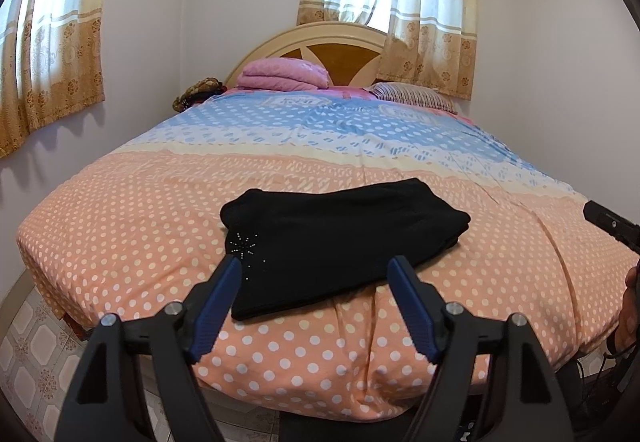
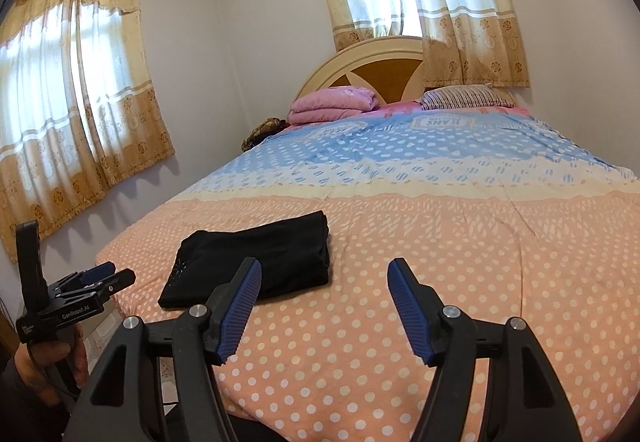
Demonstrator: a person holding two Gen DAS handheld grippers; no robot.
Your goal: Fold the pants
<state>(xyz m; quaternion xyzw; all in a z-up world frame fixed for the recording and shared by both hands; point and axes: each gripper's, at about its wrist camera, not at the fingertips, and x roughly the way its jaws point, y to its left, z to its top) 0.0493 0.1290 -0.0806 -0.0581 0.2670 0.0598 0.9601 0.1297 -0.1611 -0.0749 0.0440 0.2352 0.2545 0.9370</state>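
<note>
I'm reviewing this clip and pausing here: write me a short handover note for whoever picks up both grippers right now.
Left gripper: open, nothing between the pads, held above the near edge of the bed.
Right gripper: open and empty, to the right of the pants, over bare bedspread.
Black pants: lying on the orange dotted end of the bed as a compact folded rectangle, several layers stacked at the right edge, sparkle motif on the left near corner.
Done: the fold looks complete and the pants are released.
Left: probably nothing beyond a check that the edges lie tidy; otherwise draw both grippers clear.
</note>
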